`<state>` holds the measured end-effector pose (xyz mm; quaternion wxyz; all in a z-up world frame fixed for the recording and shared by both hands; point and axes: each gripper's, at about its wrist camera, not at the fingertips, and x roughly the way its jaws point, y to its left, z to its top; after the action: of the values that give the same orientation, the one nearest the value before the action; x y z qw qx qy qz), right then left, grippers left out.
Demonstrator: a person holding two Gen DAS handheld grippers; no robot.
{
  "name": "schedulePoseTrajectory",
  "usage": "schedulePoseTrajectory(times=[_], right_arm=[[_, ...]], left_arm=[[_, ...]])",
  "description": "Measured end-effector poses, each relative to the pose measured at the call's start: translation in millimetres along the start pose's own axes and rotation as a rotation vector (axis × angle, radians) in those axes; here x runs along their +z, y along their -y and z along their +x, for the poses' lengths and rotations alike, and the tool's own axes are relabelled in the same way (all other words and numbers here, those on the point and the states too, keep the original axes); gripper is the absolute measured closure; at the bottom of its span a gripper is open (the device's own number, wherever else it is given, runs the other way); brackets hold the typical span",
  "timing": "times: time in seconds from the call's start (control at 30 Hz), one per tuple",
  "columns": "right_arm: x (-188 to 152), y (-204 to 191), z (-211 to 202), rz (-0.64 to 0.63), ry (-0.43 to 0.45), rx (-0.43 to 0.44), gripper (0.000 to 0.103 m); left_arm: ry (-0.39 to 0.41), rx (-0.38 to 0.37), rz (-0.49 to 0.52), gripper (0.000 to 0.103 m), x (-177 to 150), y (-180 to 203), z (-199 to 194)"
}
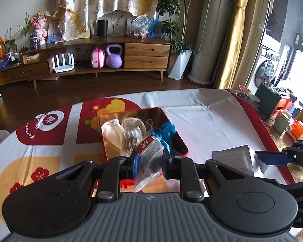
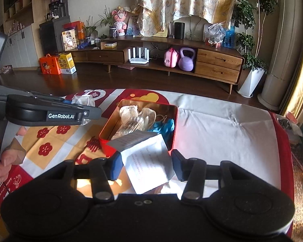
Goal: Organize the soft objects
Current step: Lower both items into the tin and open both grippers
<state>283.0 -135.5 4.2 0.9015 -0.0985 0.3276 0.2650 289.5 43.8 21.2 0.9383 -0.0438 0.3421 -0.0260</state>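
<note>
A red tin (image 1: 103,139) with a gold inside sits on the table, open. It holds cream mesh pouches (image 1: 113,131) and a blue soft item (image 1: 165,133). My left gripper (image 1: 151,162) is shut on a clear plastic tea packet (image 1: 151,159) with a red label, held just above the tin's near edge. My right gripper (image 2: 147,167) is shut on a white printed paper packet (image 2: 149,159), also near the tin (image 2: 105,143). In the right wrist view the left gripper (image 2: 84,105) hangs to the left of the tin with the clear packet (image 2: 81,100) in it.
A festive red, white and yellow cloth (image 1: 202,119) covers the table, with its edge close on the right (image 2: 282,141). A person's hand (image 2: 4,155) holds the left gripper. Beyond the table are a dark wood floor and a low cabinet (image 2: 218,64).
</note>
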Motion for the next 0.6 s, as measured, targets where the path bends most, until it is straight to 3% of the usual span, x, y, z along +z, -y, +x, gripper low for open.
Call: schedulePoseTrajectory(times=[0.27,0.6], right_arm=[[17.5,10.8,51.7,0.011,-0.028,-0.019,0.054],[30.0,16.4,113.2,0.01,-0.041,-0.041,0.053]], left_arm=[[0.016,0.048,0.009,0.082,22.1,-15.8,44.8],[-0.031,0.065,-0.028,0.082,35.1,-29.8,113.9]])
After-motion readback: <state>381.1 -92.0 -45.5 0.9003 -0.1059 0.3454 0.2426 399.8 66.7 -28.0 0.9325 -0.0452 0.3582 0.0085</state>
